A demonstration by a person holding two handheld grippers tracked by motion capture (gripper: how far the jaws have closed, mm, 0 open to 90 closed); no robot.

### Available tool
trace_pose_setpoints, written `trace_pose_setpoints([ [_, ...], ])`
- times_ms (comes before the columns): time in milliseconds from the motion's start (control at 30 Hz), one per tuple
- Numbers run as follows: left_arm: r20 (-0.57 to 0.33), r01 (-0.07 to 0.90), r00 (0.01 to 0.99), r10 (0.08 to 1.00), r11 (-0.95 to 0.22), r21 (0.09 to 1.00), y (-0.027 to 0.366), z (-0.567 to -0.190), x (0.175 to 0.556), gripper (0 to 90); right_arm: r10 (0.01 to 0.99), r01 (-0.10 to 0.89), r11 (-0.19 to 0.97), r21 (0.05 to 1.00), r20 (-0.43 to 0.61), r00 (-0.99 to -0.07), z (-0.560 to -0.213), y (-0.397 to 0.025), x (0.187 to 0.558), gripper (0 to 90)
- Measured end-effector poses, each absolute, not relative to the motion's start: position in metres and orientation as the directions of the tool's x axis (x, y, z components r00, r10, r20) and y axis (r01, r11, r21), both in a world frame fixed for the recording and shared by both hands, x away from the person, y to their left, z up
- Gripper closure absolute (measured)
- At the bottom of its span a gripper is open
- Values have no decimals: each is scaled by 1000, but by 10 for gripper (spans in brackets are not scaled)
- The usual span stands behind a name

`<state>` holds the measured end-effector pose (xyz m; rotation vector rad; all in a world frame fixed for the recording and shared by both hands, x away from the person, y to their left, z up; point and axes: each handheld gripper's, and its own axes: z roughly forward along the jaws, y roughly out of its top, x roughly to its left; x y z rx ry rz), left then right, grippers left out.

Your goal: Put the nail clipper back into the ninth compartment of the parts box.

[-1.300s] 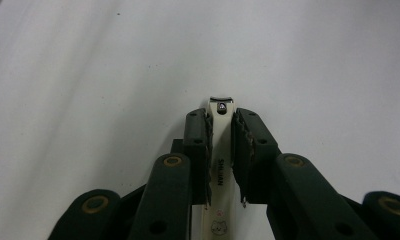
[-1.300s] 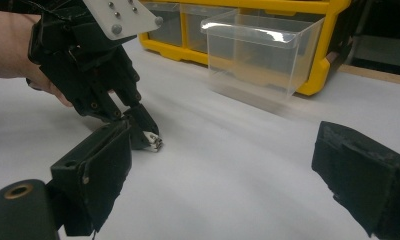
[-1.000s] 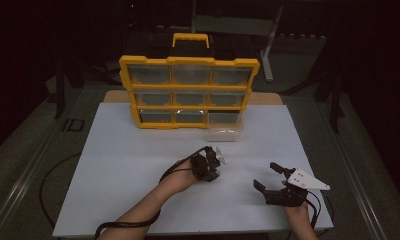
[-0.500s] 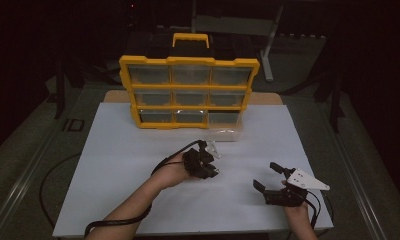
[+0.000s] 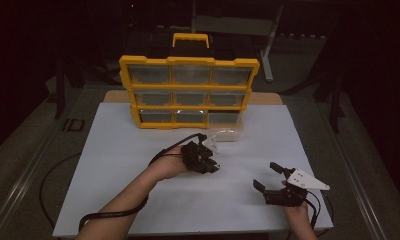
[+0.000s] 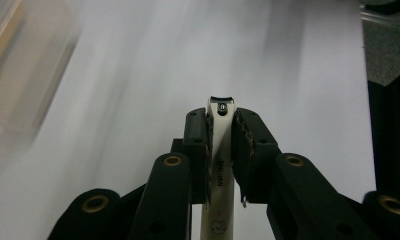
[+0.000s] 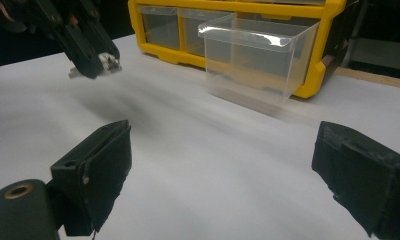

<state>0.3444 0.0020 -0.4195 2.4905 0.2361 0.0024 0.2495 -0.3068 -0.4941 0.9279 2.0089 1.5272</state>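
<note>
Glossy clear plastic drawer (image 7: 253,57); yellow plastic organizer (image 5: 188,92); matt white tabletop (image 5: 138,150); shiny metal nail clipper (image 6: 219,165)

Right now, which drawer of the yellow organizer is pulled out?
The bottom-right clear drawer of the yellow organizer: it juts forward over the white table, while the other drawers sit flush in their frame.

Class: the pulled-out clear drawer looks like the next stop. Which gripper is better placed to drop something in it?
Left. The left gripper already clamps the nail clipper near the clear drawer; the right gripper is open, farther off.
</note>
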Motion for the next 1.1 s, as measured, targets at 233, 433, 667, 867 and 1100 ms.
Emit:
trace_pose_setpoints([
  [233,-56,180,981,184,-772,610,5,-406,354,780,738,241,162,957,45,-674,-494,-307,250,92],
  [433,-42,182,979,198,-770,611,5,-397,359,780,738,242,162,957,45,-673,-494,-307,250,92],
  [667,-21,155,984,179,-779,607,0,-383,365,779,740,242,158,957,47,-671,-494,-307,250,92],
  [867,-14,133,987,158,-776,616,-3,-373,369,779,746,237,150,960,47,-664,-493,-308,249,92],
  [1100,25,97,989,146,-767,634,-7,-359,374,779,749,224,153,963,35,-662,-493,-309,249,91],
])
